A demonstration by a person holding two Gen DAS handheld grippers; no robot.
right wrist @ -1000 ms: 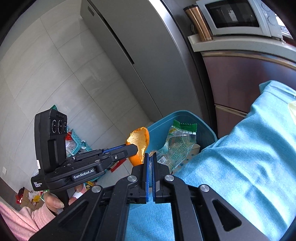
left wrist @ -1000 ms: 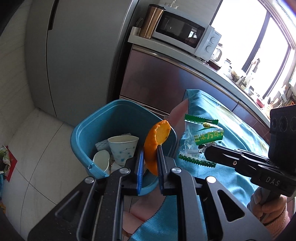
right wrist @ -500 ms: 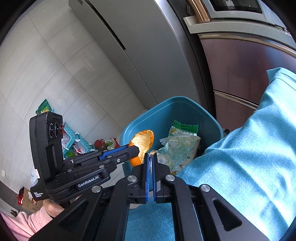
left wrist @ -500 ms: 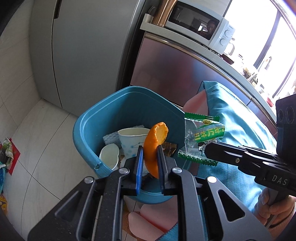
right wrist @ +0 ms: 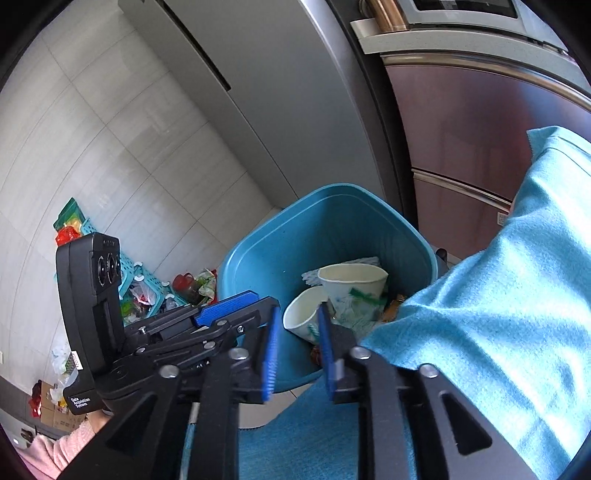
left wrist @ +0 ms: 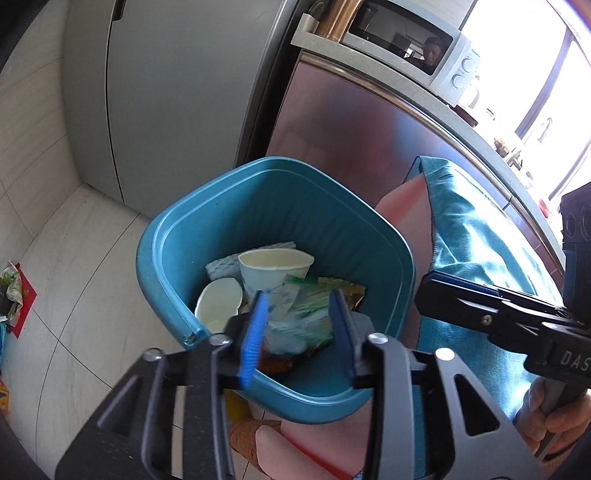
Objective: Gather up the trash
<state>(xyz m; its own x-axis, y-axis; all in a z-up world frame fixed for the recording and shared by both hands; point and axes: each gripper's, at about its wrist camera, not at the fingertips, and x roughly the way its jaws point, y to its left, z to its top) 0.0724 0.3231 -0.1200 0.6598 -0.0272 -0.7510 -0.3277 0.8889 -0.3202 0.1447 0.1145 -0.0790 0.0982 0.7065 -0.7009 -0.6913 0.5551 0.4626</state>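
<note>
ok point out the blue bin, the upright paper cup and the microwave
blue bin [left wrist: 173, 236]: left wrist view, bare left inner wall
upright paper cup [left wrist: 275, 260]: left wrist view, inside below the rim
microwave [left wrist: 463, 72]: left wrist view, white knob panel

A home kitchen, no question. The tall grey fridge [left wrist: 177, 92] is the landmark here, standing on pale floor tiles [left wrist: 66, 258]. Right beside it run glossy maroon cabinet fronts [left wrist: 351, 122] under a light bench [left wrist: 413, 92], and on that bench, near the fridge, sit a white microwave [left wrist: 417, 48] and a copper-coloured tumbler [left wrist: 341, 16]. Further along the bench from the fridge, a bright window [left wrist: 524, 59]. Down in front of the fridge, a blue waste bin [left wrist: 288, 206] with paper cups and wrappers inside.
</note>
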